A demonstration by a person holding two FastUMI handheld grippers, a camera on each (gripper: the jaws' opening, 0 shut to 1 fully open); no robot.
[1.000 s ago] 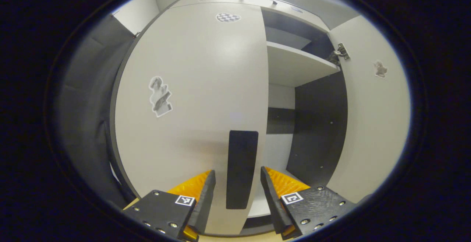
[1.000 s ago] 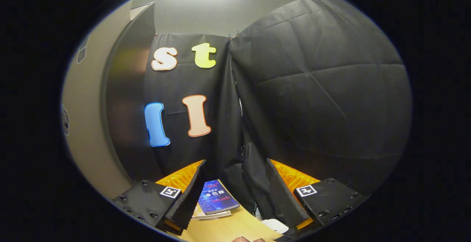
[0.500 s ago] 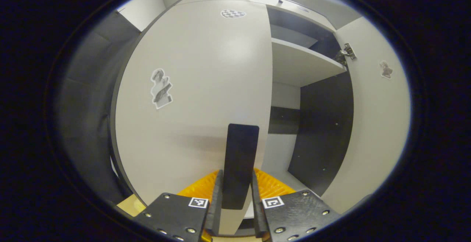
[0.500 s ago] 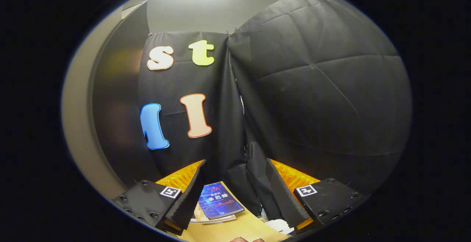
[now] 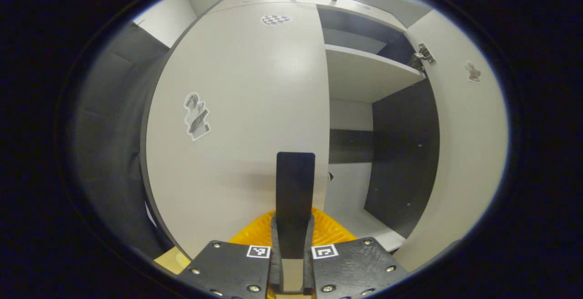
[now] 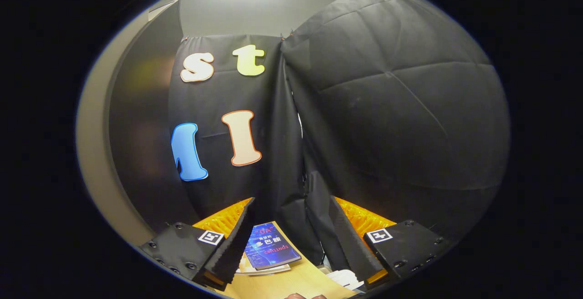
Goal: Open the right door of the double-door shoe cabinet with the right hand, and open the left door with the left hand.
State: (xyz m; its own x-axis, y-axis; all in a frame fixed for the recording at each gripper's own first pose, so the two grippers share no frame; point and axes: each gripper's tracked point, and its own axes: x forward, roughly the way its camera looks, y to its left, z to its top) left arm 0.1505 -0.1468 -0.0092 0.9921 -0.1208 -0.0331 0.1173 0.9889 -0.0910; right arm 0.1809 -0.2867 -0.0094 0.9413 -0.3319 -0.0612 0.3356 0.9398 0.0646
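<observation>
In the left gripper view the white left door (image 5: 241, 108) of the shoe cabinet faces me, with a black vertical handle (image 5: 295, 190) at its right edge. My left gripper (image 5: 292, 244) is shut on that handle, both fingers pressed against its lower end. The right door (image 5: 464, 144) stands swung open at the right, and a white shelf (image 5: 364, 78) shows inside. In the right gripper view my right gripper (image 6: 291, 240) is open with nothing between its fingers, and it faces the black cloth wall.
A blue book (image 6: 268, 246) lies on a wooden table (image 6: 282, 283) below the right gripper, with white papers (image 6: 344, 278) beside it. A dark panel (image 6: 141, 121) stands at the left of the right gripper view. A hinge (image 5: 421, 55) sits at the open door's top.
The left gripper's fingers closed from wide apart onto the left door's black handle. The right gripper stayed open and barely shifted.
</observation>
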